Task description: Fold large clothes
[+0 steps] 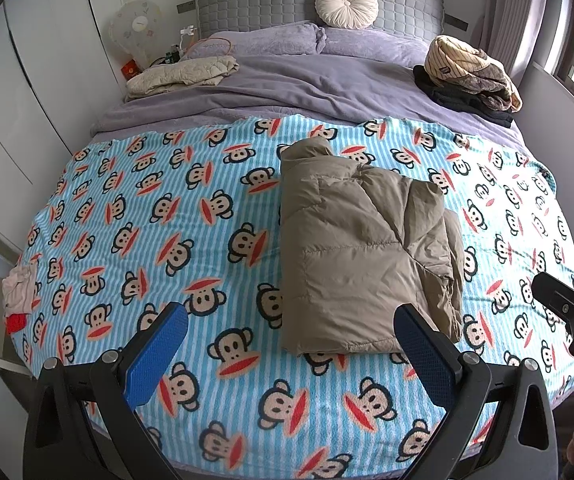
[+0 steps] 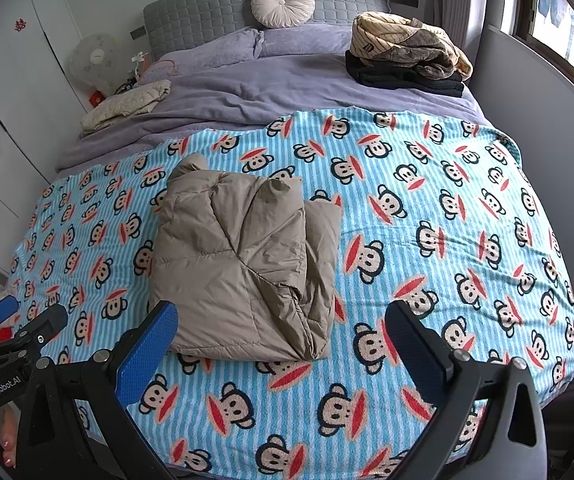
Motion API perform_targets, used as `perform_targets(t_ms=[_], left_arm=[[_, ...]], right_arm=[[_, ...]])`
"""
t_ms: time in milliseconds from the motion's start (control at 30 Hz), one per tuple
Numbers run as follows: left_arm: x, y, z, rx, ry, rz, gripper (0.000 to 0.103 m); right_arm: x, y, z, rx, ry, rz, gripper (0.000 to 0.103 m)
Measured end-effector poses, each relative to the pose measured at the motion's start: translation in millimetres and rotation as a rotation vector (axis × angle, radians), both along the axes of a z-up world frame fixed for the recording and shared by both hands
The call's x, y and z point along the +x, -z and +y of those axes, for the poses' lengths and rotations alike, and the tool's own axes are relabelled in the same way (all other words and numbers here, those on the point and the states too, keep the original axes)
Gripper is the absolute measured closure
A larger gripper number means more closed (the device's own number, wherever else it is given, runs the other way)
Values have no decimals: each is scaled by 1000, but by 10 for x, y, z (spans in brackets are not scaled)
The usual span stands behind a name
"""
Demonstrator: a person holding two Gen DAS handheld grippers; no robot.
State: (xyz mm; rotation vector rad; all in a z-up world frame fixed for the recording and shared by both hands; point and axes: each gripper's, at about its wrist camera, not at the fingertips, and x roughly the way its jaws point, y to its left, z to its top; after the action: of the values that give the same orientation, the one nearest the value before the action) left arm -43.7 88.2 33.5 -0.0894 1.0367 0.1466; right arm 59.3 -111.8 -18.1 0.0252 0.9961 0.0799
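**Puffy jacket folded on the bed, both grippers open and empty**

I start with the bed: a wide mattress under a purple fleece cover, soft and giving, so nothing I press on it gets firm backing. Over its near half lies the blanket, a plush sheet in blue and white stripes printed with monkey faces; its nap looks grippy enough to keep a garment from sliding.

On the blanket, a little right of centre in my left view, sits the jacket, a tan quilted down piece already doubled into a thick rectangular bundle. I judge it light for its bulk, very soft and springy. The shell looks smooth and slightly slick, with fine creases, so I expect a shallow pinch to slip off. The layered open edges stack along its right side and near right corner; the left side is a rounded fold. I would grip deep at the near corners, through all the layers.

Farther back, a heap of brown and cream clothes rests on a dark folded item by the right edge, a cream quilted piece lies at the left, and a round pleated cushion leans on the grey padded headboard.

My left gripper hovers above the near edge with its blue textured pads wide apart, holding nothing. My right gripper is likewise wide open and empty, just short of the jacket.
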Motion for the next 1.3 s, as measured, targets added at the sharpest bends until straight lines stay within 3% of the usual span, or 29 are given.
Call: perform_targets(t_ms=[1300], left_arm=[[-23, 26, 0, 1, -5, 7, 0]], right_arm=[[8, -14, -27, 3, 0, 2, 0]])
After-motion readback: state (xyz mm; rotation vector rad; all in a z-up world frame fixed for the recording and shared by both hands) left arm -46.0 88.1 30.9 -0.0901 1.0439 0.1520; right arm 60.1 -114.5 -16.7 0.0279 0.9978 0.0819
